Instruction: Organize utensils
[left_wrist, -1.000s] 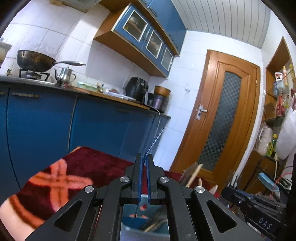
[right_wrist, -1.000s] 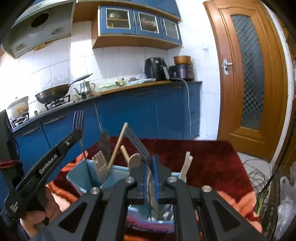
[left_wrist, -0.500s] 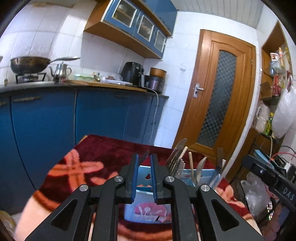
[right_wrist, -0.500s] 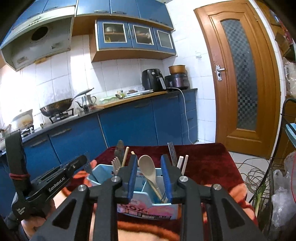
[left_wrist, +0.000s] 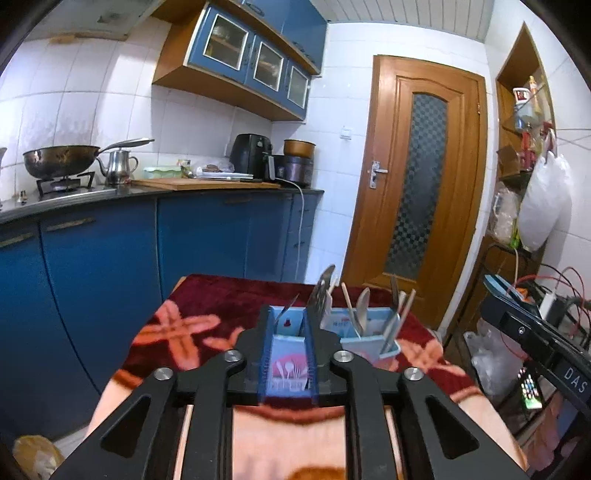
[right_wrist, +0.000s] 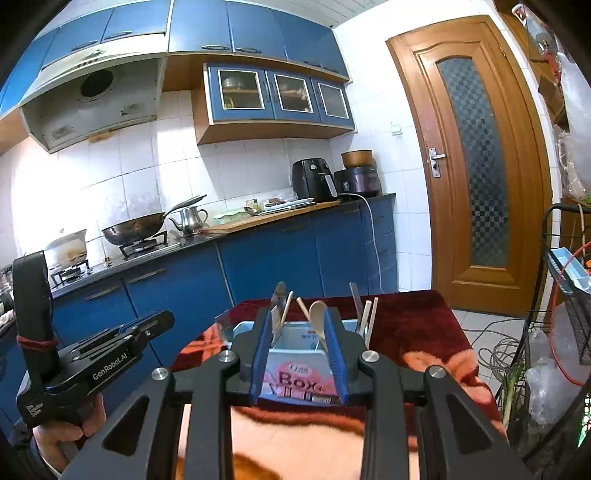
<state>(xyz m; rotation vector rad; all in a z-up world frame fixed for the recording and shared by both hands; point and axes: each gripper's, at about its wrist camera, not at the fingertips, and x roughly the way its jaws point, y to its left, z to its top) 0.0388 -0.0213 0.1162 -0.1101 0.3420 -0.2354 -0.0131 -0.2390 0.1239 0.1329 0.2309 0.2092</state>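
A light blue utensil box (left_wrist: 369, 332) (right_wrist: 295, 354) with pink print stands on the red patterned cloth (left_wrist: 221, 306) (right_wrist: 413, 325). Several utensils stand upright in it: a wooden spoon (right_wrist: 318, 314), a metal fork (right_wrist: 356, 299), chopsticks (right_wrist: 371, 317), a spatula (left_wrist: 322, 291). My left gripper (left_wrist: 289, 354) is open and empty, just in front of the box. It also shows at the left of the right wrist view (right_wrist: 147, 325). My right gripper (right_wrist: 299, 358) is open and empty, facing the box.
Blue kitchen cabinets (left_wrist: 110, 266) with a wok (left_wrist: 59, 158) and kettle (left_wrist: 118, 166) on the counter lie behind. A wooden door (left_wrist: 417, 192) is at the back right. A wire rack with cables and bags (right_wrist: 554, 350) stands right of the table.
Both grippers have opened and drawn back from the box. The fork the left one held and the spoon the right one held now stand in the box.
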